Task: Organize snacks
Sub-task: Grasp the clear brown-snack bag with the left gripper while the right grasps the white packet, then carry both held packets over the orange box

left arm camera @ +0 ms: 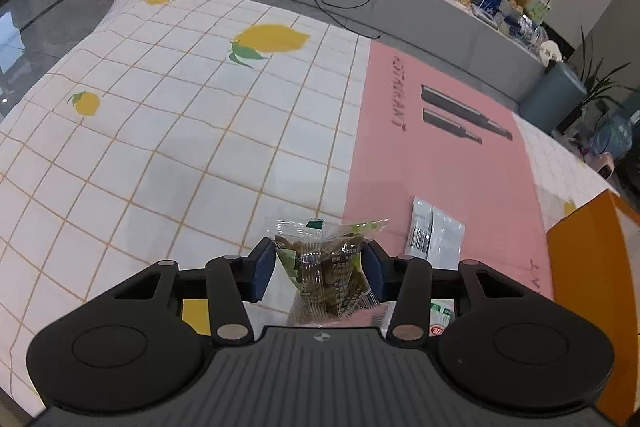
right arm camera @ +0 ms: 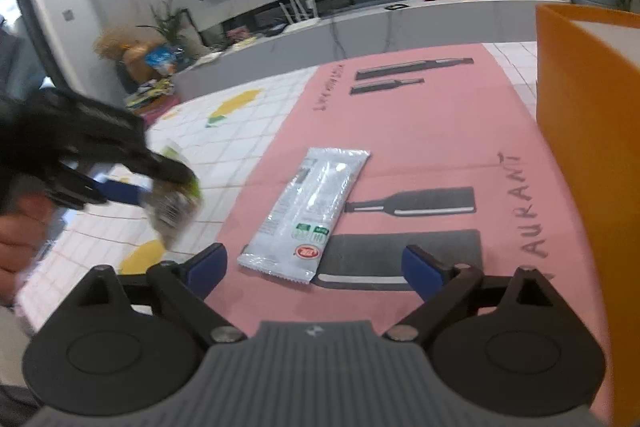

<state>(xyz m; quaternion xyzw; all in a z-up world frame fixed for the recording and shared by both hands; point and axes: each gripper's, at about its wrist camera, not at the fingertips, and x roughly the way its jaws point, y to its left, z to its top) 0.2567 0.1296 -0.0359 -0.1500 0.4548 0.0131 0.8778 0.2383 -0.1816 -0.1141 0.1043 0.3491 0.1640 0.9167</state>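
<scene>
Left tool (left arm camera: 320,267) pinches the clear crinkled snack pouch (left arm camera: 326,269) off the desk — likely bound for the orange box (right arm camera: 588,107). Right tool (right arm camera: 314,267) hangs spread above the silver foil sachet (right arm camera: 310,211) on the pink mat (right arm camera: 440,139) — poised to grasp.

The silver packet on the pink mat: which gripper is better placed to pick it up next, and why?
Right. The right gripper is open and empty, facing the silver packet; the left gripper already holds a clear snack packet.
</scene>
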